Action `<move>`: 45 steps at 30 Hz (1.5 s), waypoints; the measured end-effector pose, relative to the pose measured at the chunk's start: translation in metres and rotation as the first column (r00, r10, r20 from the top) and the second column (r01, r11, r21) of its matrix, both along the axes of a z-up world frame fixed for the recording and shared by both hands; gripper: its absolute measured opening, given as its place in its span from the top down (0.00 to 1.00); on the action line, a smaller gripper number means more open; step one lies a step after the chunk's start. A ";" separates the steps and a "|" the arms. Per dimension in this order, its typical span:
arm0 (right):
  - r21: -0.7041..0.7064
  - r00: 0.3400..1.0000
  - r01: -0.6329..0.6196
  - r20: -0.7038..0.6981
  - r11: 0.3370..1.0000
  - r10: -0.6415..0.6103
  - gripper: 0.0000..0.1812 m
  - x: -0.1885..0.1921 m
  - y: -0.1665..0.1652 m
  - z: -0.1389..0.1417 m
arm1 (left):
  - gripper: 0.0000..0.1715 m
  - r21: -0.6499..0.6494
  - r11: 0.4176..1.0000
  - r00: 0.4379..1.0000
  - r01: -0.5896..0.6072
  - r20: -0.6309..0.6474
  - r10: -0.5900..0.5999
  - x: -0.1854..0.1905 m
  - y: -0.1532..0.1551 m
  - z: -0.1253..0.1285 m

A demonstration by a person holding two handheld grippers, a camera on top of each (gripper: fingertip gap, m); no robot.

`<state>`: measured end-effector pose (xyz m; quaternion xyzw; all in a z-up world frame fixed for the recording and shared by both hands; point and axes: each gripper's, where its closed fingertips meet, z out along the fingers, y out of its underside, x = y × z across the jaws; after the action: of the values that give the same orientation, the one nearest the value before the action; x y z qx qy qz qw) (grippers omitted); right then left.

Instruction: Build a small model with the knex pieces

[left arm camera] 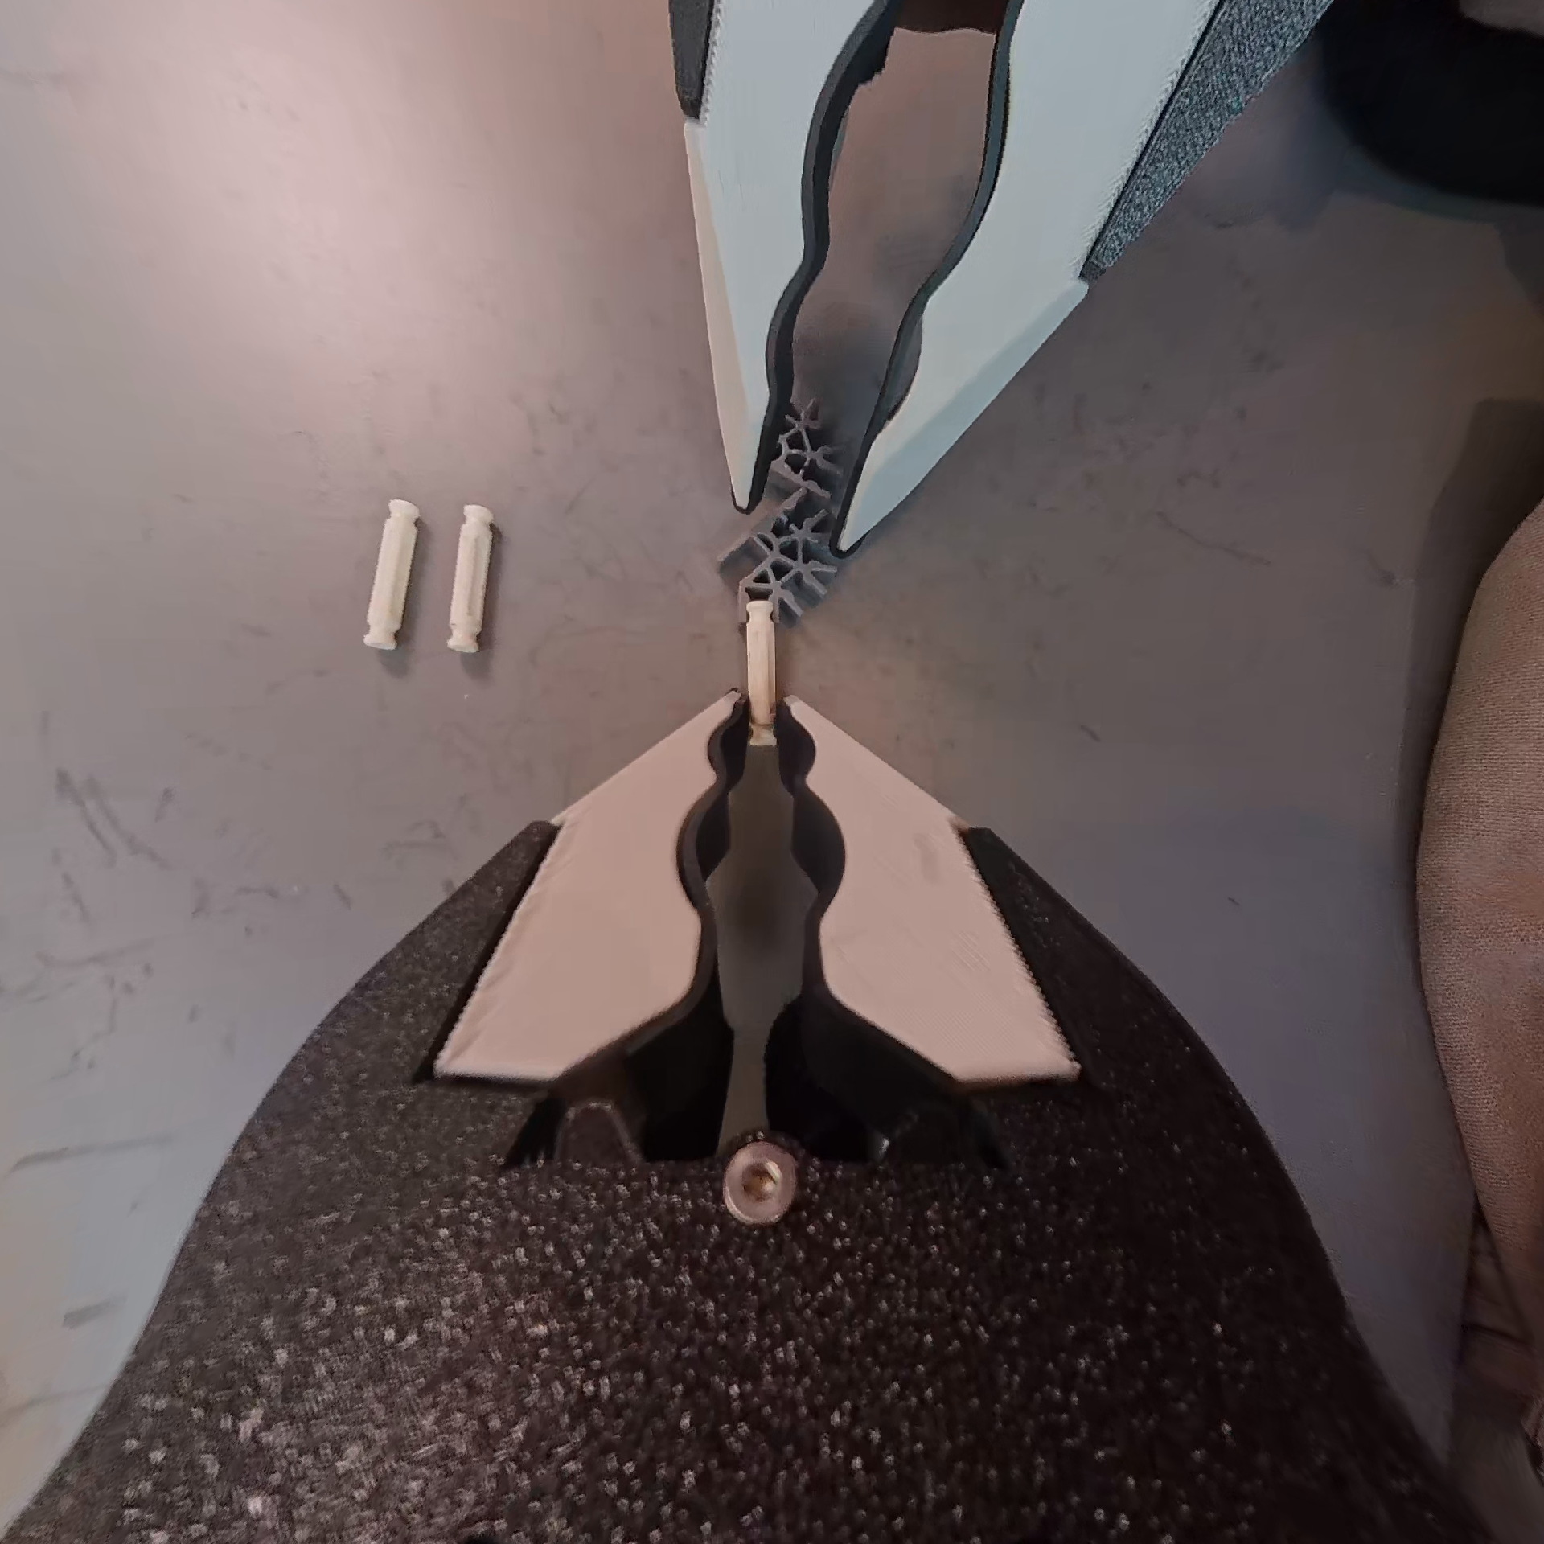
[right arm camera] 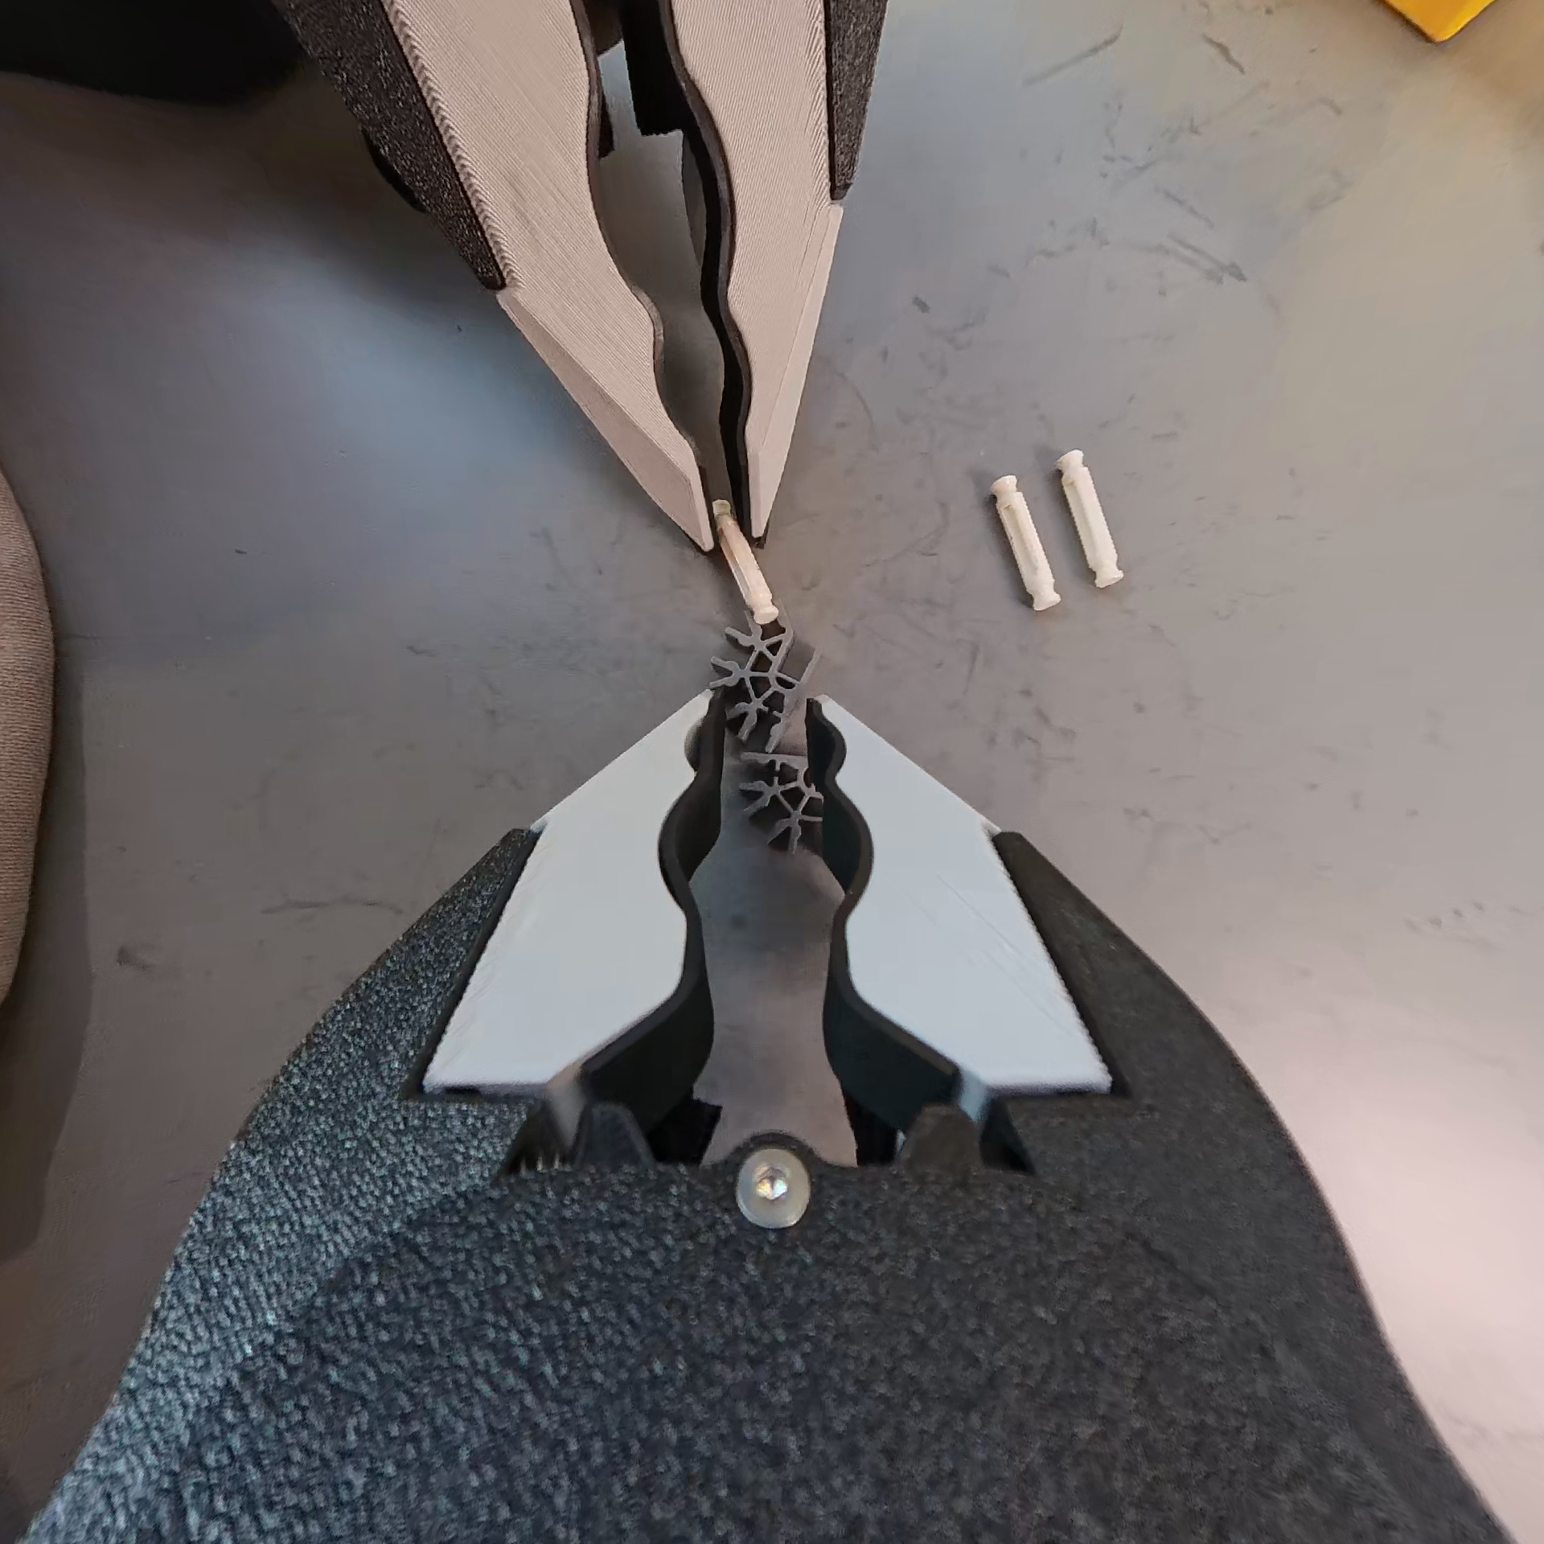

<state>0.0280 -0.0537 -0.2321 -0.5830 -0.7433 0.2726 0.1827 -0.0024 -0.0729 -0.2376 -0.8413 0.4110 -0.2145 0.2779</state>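
A: Left side?
B: Two loose white rods lie on the grey counter. The left gripper points forward, clenched on a white rod.
A: Right?
B: The right gripper faces it tip to tip, grasping a grey snowflake connector that touches the rod's end.

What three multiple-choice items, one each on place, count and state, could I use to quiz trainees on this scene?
1. Where do the loose white rods lie?
A. on the grey table
B. in a tray
C. on the grey connector

2. How many loose white rods lie on the table?
A. one
B. two
C. four

3. What do the left tongs hold?
A. nothing
B. a yellow block
C. a white rod

Answers: 1 A, they rest side by side on bare tabletop. 2 B, a pair shows in both views. 3 C, its tip meets the grey connector in the right tongs.
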 end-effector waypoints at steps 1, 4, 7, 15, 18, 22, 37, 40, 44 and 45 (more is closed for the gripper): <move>-0.001 1.000 -0.001 0.002 1.000 0.001 0.91 0.000 -0.001 -0.001 | 0.96 0.005 1.000 1.000 -0.003 0.001 0.003 0.000 0.001 0.000; -0.004 1.000 0.001 0.004 1.000 -0.001 0.91 -0.001 -0.001 -0.002 | 0.96 0.013 1.000 1.000 -0.006 0.011 0.006 0.002 0.002 0.001; -0.005 1.000 -0.003 0.004 1.000 0.003 0.91 -0.002 -0.003 -0.002 | 0.96 0.016 1.000 1.000 -0.004 0.010 0.004 0.003 0.003 0.000; -0.011 0.998 0.012 -0.068 1.000 -0.013 0.94 -0.009 -0.001 0.010 | 0.96 0.023 1.000 1.000 -0.001 0.013 0.001 0.005 0.003 0.000; -0.011 0.992 0.037 -0.122 0.999 -0.038 1.00 -0.017 0.002 0.018 | 0.96 0.022 1.000 1.000 -0.002 0.017 0.001 0.005 0.003 0.000; 0.005 0.994 0.032 -0.101 0.999 -0.031 1.00 -0.019 -0.001 0.012 | 0.96 0.020 1.000 1.000 -0.003 0.021 0.003 0.005 0.003 0.000; 0.176 0.989 -0.015 0.145 0.984 -0.011 1.00 -0.017 -0.002 0.001 | 0.96 -0.005 1.000 0.997 -0.010 0.071 0.010 0.006 0.004 0.000; 0.212 0.980 -0.048 0.197 0.976 0.006 1.00 -0.017 -0.003 0.000 | 0.96 -0.015 1.000 0.996 -0.008 0.085 0.009 0.007 0.005 0.001; 0.208 0.972 -0.075 0.232 0.975 0.026 1.00 -0.018 -0.004 -0.001 | 0.96 -0.029 1.000 0.996 -0.007 0.090 0.010 0.006 0.005 0.001; 0.211 0.970 -0.084 0.239 0.974 0.032 1.00 -0.019 -0.004 -0.001 | 0.96 -0.030 1.000 0.996 -0.007 0.088 0.010 0.005 0.004 0.001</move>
<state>0.0092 -0.0580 -0.2335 -0.5654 -0.8019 0.1235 0.1488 0.0030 -0.0685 -0.2369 -0.8369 0.3916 -0.2564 0.2840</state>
